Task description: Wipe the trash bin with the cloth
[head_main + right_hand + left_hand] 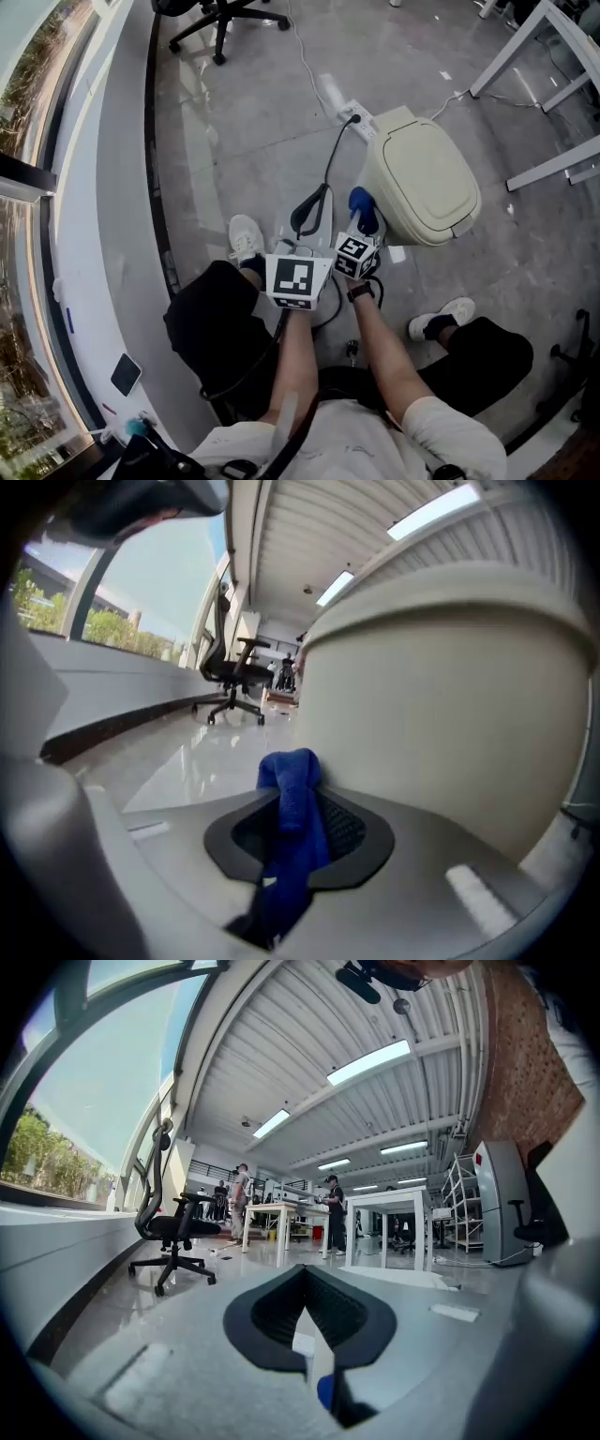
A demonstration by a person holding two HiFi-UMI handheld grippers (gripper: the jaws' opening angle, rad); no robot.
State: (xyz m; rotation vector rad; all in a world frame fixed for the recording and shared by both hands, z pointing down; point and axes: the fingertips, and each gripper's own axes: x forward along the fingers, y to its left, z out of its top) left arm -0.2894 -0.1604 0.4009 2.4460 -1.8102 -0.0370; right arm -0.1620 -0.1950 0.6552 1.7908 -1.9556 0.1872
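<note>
The person sits low on the floor [272, 112] with the trash bin [422, 178] just ahead and to the right, its lid down. The right claw [364, 225] is clenched on the blue cloth [362, 204]. In the right gripper view the cloth [292, 808] is pinched between the jaws, with a bunched end poking out past the tips, so that soft fabric rather than hard plastic would meet the bin. That end sits right at the bin's cream side wall [450, 714]. It looks to be touching, though the wide-angle lens makes contact hard to confirm. The claw is aimed low on the near side of the bin, so the wiping seems to be at or close to its start.

The left claw [314, 208] is closed with nothing in it. Its jaws meet at the tips in the left gripper view [306, 1277], which looks out across the open floor toward an office chair [173, 1227]. It is held just beside the right one, clear of the bin and idle.
</note>
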